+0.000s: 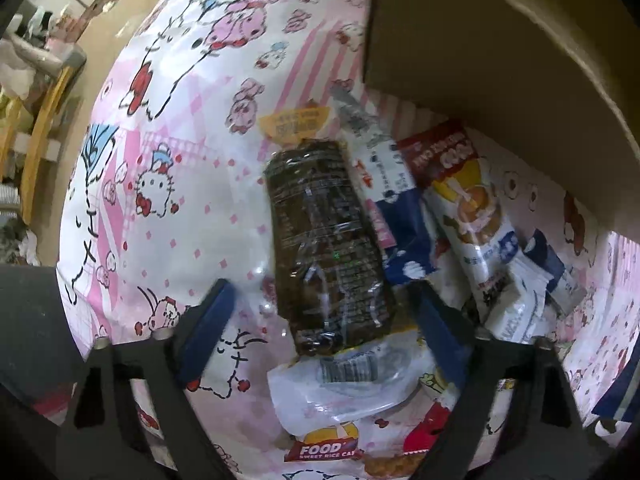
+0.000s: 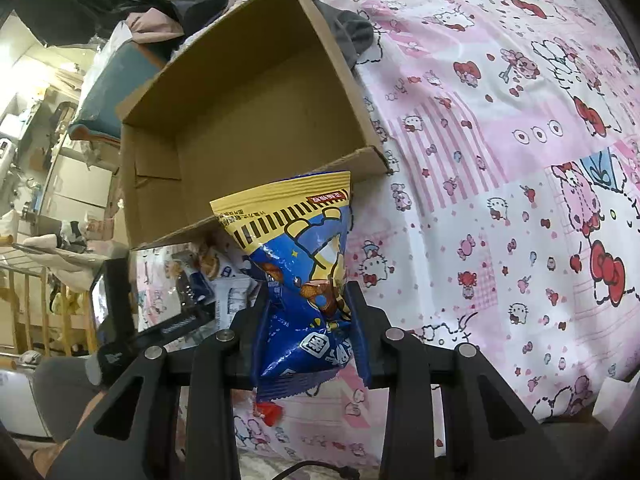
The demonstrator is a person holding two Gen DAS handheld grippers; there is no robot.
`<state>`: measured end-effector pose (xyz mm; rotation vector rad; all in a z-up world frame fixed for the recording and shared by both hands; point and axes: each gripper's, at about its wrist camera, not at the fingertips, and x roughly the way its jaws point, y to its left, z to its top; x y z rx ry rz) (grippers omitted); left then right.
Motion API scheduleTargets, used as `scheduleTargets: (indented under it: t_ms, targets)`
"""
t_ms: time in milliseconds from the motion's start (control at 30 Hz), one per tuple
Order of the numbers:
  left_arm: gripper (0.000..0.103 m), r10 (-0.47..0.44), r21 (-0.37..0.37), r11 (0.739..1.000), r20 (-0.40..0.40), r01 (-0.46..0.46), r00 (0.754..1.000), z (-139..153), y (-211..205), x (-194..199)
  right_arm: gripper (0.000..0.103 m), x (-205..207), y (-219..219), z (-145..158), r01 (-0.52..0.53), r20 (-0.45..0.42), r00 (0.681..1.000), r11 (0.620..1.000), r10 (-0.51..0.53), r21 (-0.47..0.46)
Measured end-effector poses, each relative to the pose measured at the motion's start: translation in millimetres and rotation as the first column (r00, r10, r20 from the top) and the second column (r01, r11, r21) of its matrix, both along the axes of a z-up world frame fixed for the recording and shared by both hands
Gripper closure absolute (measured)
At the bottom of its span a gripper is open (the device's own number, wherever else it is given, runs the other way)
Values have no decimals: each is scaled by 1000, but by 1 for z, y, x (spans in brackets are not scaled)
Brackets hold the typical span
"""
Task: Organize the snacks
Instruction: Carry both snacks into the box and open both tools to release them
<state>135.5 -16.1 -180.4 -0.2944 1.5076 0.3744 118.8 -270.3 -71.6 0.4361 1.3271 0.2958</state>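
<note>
The right gripper [image 2: 308,308] is clamped on a blue and yellow snack bag [image 2: 298,264], its jaws narrowed against the crumpled middle so the bag stands up between them, its yellow top edge overlapping the near wall of an open cardboard box [image 2: 248,120]. The box sits on a pink cartoon-print bedsheet [image 2: 500,200], and nothing shows on its visible floor.

The left gripper [image 1: 320,308] points down with its jaws partly open, straddling the lower end of a dark clear-wrapped snack pack [image 1: 324,240] that lies flat on the sheet (the blue pads sit just beside the wrapper, not pressing it). Beyond it, a loose pile of white, red and blue packets [image 1: 472,216] rests against the box's outer wall.
</note>
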Motion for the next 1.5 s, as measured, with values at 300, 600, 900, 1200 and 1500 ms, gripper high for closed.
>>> scheduleTargets:
  t_ms: [300,600,900,1200,1500]
  targets:
    - [53,-33,-67,997,6,33,999,22,3,-2,67,-4,-2,8,-12,23,1000,999,11,32]
    - [54,-40,-118,992,46,45,998,47,37,-30,67,-8,3,11,-32,29,999,998,31,45]
    - [54,-118,-108,984,180,138,977,106,67,-65,67,-22,6,24,-91,43,995,987,86,135]
    - [54,-160,-147,963,370,227,915,160,67,-16,67,-5,2,56,-69,156,987,969,32,238]
    - [54,-264,-85,939,438,332,859,183,32,35,67,30,-4,75,-29,245,969,979,-22,204]
